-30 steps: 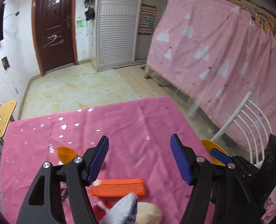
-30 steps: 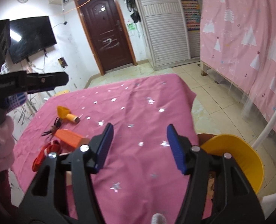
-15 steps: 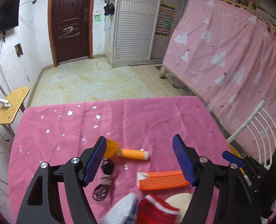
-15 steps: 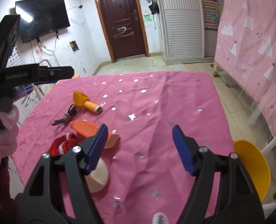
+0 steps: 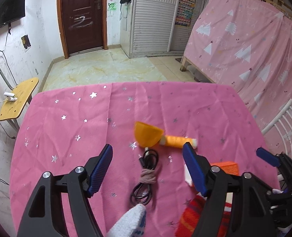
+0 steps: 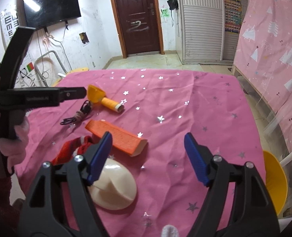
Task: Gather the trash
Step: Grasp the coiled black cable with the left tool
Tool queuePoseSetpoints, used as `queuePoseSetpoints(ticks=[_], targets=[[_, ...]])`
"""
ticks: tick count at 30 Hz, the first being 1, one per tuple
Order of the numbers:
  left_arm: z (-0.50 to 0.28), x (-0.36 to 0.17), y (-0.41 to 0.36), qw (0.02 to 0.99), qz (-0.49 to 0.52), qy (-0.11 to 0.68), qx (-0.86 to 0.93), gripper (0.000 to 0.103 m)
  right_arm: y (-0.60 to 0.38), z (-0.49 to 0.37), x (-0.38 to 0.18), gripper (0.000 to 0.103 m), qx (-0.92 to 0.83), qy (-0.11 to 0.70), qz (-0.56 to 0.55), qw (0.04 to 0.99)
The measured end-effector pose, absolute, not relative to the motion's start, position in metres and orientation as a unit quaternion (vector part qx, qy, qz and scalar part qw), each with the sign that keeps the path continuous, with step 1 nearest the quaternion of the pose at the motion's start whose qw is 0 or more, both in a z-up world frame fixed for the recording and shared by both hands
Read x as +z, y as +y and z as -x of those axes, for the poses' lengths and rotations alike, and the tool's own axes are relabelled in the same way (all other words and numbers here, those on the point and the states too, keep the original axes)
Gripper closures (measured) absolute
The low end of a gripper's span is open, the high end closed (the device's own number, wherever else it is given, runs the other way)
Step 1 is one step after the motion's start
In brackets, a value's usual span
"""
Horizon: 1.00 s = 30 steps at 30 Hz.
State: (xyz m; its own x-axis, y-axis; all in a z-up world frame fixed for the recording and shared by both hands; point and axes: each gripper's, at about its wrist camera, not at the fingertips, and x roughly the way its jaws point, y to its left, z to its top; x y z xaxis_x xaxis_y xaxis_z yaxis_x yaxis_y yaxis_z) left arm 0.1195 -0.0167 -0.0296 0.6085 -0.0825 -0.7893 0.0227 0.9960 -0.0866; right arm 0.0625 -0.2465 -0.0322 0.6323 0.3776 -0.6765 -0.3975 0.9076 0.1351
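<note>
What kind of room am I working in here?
Probably a lived-in bedroom or dorm-style room: a curtained wooden bed frame, a wall-mounted TV and a louvered wardrobe surround a table under a pink starred cloth.

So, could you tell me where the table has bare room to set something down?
The tablecloth is bare from the orange box to its right edge and toward the door. The left near corner is crowded: funnel, cable, box, red cloth, cream bowl.
</note>
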Motion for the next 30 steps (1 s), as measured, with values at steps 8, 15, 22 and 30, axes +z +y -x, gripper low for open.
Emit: queuePoseSetpoints(ticks=[8, 15, 22, 30], targets=[[-0.116, -0.042, -0.020, 0.893, 0.010, 0.450, -0.020, 0.038, -0.243, -0.063, -0.034, 0.027, 0.213, 0.377, 0.018, 0.901], [-0.117, -0.053, -0.025, 0.885, -0.003, 0.464, -0.023, 0.054, -0.240, -0.064, -0.036, 0.027, 0.214, 0.381, 0.022, 0.899], [-0.117, -0.064, -0.028, 0.880, -0.022, 0.473, -0.025, 0.062, -0.234, -0.068, -0.036, 0.022, 0.218, 0.385, 0.029, 0.896], [-0.109, -0.063, -0.028, 0.885, -0.038, 0.463, -0.024, 0.092, -0.210, -0.074, -0.036, 0.022, 0.238, 0.392, 0.059, 0.887]])
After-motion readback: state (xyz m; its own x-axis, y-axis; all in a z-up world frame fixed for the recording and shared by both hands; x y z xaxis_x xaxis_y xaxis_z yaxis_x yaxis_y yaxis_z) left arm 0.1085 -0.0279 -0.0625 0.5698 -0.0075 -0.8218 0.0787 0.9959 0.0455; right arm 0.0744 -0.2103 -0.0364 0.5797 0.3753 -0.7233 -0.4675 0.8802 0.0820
